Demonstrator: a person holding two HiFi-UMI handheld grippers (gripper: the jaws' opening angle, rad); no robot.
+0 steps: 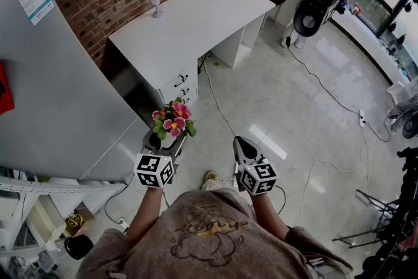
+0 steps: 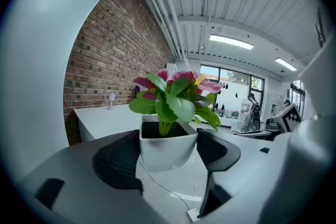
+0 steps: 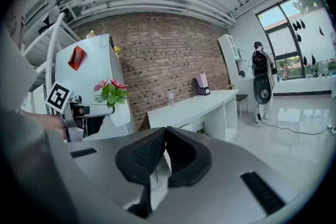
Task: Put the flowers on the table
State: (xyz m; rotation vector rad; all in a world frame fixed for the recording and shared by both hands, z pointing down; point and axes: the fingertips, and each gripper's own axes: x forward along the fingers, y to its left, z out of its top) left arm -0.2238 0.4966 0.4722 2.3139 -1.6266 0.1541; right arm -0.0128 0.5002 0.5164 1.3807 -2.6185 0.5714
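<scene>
Our left tool [image 2: 168, 150] is clenched on the flowers [image 2: 174, 93], its pads pressing both sides of their white pot [image 2: 167, 145], which stands upright. The flowers hang in the air well short of the bench [image 1: 196, 16], off its near end and not on it. Our right tool [image 3: 165, 136], beside the flowers and just as far from the bench, is clenched on nothing, jaws together.

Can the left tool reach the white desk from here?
Probably not yet: the left tool and flower pot hang over floor, short of the white desk. Way looks free.
</scene>
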